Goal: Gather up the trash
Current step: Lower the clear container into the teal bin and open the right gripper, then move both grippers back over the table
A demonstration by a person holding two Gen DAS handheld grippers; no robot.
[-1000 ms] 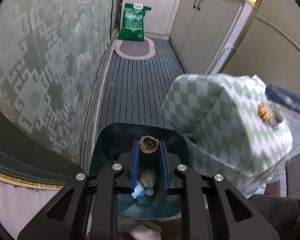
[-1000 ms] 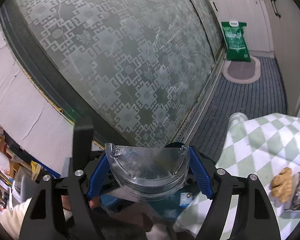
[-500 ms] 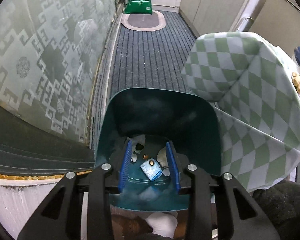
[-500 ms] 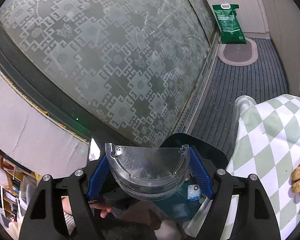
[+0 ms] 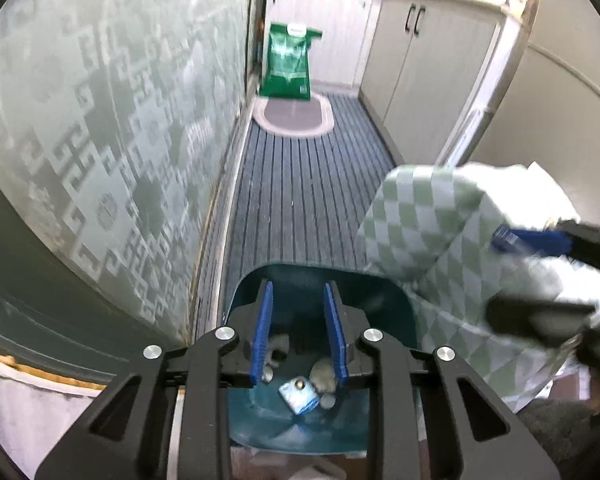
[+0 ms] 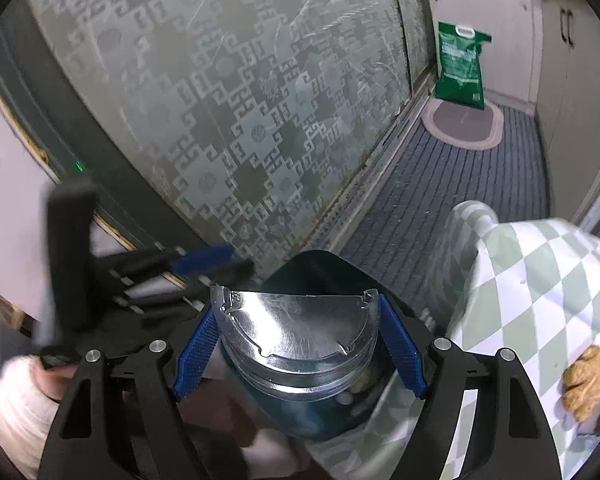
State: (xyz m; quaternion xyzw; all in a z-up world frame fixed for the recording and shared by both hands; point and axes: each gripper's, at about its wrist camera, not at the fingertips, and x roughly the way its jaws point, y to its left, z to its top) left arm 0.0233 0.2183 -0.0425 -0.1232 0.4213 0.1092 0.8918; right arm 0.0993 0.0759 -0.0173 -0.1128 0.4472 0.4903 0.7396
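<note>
A clear plastic lid (image 6: 296, 330) is clamped between the blue pads of the right gripper (image 6: 298, 346), directly above the open teal trash bin (image 5: 388, 312). A blue wrapper (image 5: 299, 396) and pale scraps are seen on the bin's floor, below the left gripper (image 5: 299, 336), whose jaws are held apart and empty. A green-checked tablecloth (image 6: 540, 280) is draped just beside the bin.

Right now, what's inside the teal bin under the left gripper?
Inside the teal bin: a small blue packet and a few pale scraps on the bottom. The left gripper, open and empty, covers part of the floor; anything beneath the scraps is hidden.
</note>
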